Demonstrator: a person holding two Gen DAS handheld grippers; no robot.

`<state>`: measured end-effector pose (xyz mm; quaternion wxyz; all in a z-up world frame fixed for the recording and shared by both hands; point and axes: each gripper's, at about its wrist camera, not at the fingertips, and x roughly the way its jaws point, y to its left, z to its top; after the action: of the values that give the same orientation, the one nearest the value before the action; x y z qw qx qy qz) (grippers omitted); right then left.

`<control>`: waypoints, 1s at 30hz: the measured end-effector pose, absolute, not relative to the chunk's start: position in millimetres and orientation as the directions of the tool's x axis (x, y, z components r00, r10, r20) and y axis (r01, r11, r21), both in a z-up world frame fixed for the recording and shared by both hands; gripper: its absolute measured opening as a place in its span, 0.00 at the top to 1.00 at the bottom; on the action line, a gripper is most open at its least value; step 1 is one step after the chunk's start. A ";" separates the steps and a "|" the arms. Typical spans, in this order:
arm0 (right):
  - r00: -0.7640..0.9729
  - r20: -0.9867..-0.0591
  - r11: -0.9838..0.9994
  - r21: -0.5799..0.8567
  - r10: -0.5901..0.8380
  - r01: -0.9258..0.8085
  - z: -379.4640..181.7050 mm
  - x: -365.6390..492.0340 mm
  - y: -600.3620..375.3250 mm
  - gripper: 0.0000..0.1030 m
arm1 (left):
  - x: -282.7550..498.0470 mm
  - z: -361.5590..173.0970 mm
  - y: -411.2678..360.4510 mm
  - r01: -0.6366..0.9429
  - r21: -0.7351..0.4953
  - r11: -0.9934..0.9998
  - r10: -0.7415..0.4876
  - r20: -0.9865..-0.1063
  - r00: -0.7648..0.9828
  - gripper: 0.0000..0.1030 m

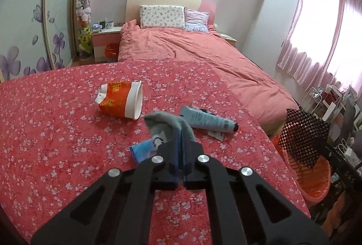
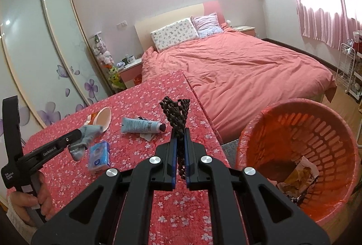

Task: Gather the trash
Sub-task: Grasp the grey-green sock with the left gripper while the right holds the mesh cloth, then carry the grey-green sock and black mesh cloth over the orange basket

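My left gripper (image 1: pixel 181 131) is shut on a grey sock (image 1: pixel 168 123) and holds it just above the floral table; it also shows in the right wrist view (image 2: pixel 79 134) with the sock (image 2: pixel 87 136). My right gripper (image 2: pixel 180 134) is shut on a black mesh net (image 2: pixel 177 113), seen in the left wrist view (image 1: pixel 303 134) above the orange trash basket (image 1: pixel 316 181). On the table lie a crushed orange paper cup (image 1: pixel 120 100), a blue tube (image 1: pixel 209 121) and a blue tissue pack (image 2: pixel 99 157).
The orange basket (image 2: pixel 253 131) stands at the table's right edge with paper scraps inside. A pink bed (image 2: pixel 248 68) lies beyond the table. A wardrobe with flower prints (image 1: pixel 22 41) is at left, a wire rack (image 2: pixel 346 68) at right.
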<state>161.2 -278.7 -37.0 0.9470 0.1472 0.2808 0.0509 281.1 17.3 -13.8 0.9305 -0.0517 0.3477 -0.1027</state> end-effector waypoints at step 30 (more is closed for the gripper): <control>0.803 -0.566 0.948 0.318 0.187 0.003 -57.1 152.1 -288.5 0.94 | 254.5 -92.7 -39.1 0.235 -0.086 0.968 -0.213 -0.773 0.597 0.73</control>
<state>152.1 -288.5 -57.1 0.9370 0.1535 0.3099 0.0492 254.5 -39.1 -92.7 0.8936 0.0123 0.4309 -0.1253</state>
